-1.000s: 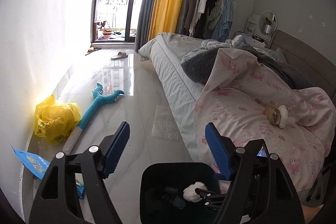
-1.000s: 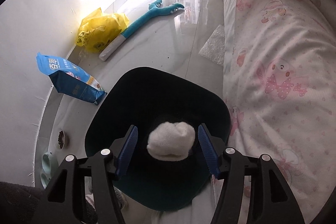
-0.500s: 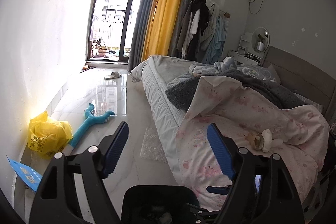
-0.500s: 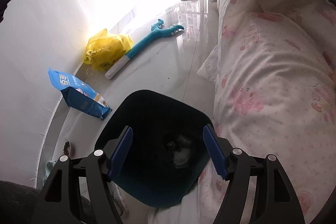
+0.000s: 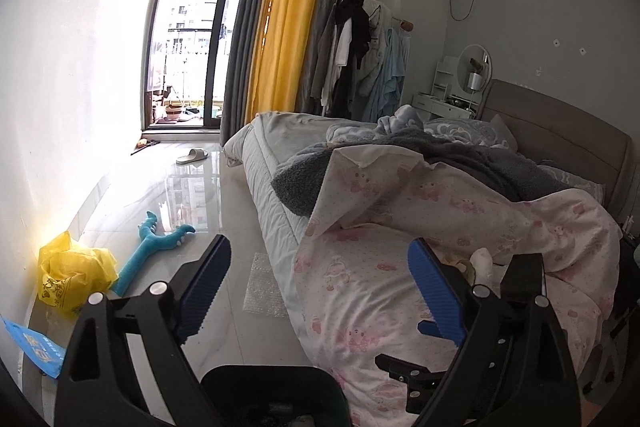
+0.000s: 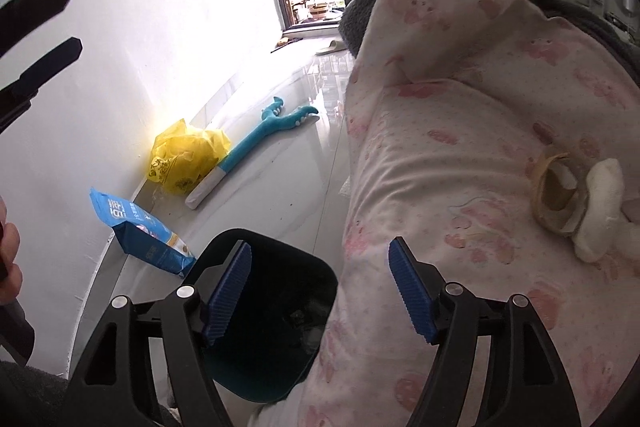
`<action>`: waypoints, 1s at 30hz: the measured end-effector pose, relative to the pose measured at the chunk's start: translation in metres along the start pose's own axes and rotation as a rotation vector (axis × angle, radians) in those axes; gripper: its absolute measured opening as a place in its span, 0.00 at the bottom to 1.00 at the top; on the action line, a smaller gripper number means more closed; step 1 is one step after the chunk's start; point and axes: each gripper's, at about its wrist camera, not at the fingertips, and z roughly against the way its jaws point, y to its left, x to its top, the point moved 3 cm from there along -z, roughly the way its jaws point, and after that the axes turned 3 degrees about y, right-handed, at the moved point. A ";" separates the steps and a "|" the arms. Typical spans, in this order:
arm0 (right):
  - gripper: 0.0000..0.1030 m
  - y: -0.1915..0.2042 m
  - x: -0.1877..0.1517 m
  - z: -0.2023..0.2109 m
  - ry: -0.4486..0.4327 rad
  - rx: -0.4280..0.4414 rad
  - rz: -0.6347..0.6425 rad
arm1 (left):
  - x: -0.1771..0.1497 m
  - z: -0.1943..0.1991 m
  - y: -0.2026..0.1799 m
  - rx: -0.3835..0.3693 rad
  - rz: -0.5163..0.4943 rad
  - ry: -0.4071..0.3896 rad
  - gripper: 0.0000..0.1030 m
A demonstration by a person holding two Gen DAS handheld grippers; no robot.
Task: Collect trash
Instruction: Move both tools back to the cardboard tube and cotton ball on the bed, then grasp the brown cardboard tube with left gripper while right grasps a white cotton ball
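A: So, our next pieces of trash look like the tape roll (image 6: 557, 198) and the white wad (image 6: 601, 211) touching it, lying on the pink quilt (image 6: 448, 147) at the right of the right wrist view. In the left wrist view they peek out just behind the far finger, right of centre.

B: We judge we're between pickups, then. The black bin (image 6: 276, 311) sits on the floor against the bed, at the lower centre of the frame, with some dark bits inside.

A: And our right gripper (image 6: 318, 291) is spread wide with nothing between its pads, hanging over the bin's rim and the quilt's edge.

B: Our left gripper (image 5: 320, 291) gapes too, empty, touching nothing.

A: Next we'd swing right toward the wad, straddle it, then squeeze.
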 end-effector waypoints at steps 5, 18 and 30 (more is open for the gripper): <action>0.70 -0.027 0.009 0.031 -0.085 -0.042 0.009 | -0.003 -0.012 -0.014 0.016 0.001 0.010 0.92; 0.73 -0.107 0.021 0.082 -0.210 -0.126 -0.058 | -0.012 -0.057 -0.063 -0.077 -0.022 0.104 0.94; 0.77 -0.185 0.022 0.069 -0.157 -0.086 -0.181 | -0.020 -0.100 -0.098 -0.151 -0.064 0.169 0.95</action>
